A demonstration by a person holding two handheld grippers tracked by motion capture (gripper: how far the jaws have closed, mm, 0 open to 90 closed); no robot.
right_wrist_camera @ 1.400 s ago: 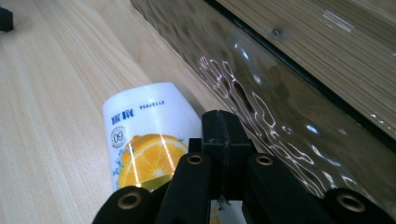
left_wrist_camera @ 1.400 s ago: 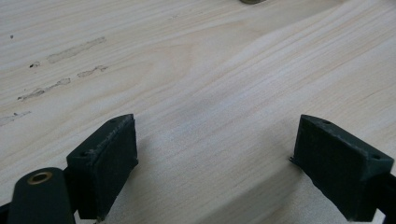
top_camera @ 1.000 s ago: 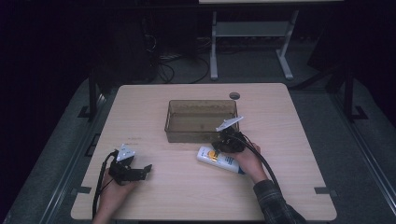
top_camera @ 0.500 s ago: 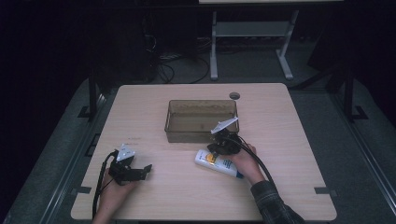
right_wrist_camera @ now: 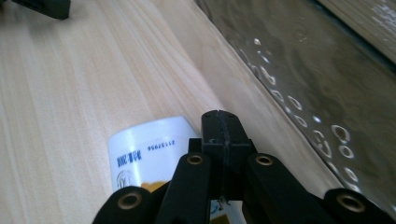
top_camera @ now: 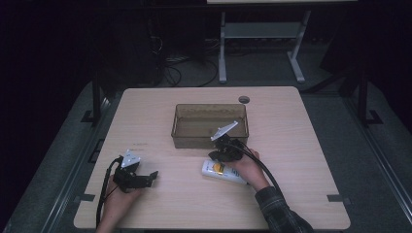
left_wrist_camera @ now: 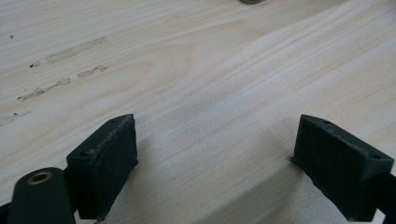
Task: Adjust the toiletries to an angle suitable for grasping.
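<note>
A white bottle point(top_camera: 222, 171) with a yellow label lies on its side on the table, in front of a clear brown bin point(top_camera: 194, 141). My right gripper point(top_camera: 215, 155) hovers over the bottle's end nearest the bin, its jaws pressed together with nothing between them. In the right gripper view the shut jaws point(right_wrist_camera: 220, 123) stand just past the bottle's white end point(right_wrist_camera: 144, 149), with the bin wall point(right_wrist_camera: 303, 70) to their right. Whether they touch the bottle I cannot tell. My left gripper point(top_camera: 151, 175) rests at the front left, open, with bare wood between its jaws point(left_wrist_camera: 215, 149).
The bin stands mid-table with nothing visible inside it. A round grommet point(top_camera: 244, 99) sits near the table's far edge point(top_camera: 209, 88). A metal stand point(top_camera: 257, 34) and cables lie on the dark floor beyond. The left gripper point(right_wrist_camera: 44, 7) appears far off in the right gripper view.
My right gripper has slid a little to the left along the bin's front, staying shut over the bottle. The left gripper and the bottle have kept still.
</note>
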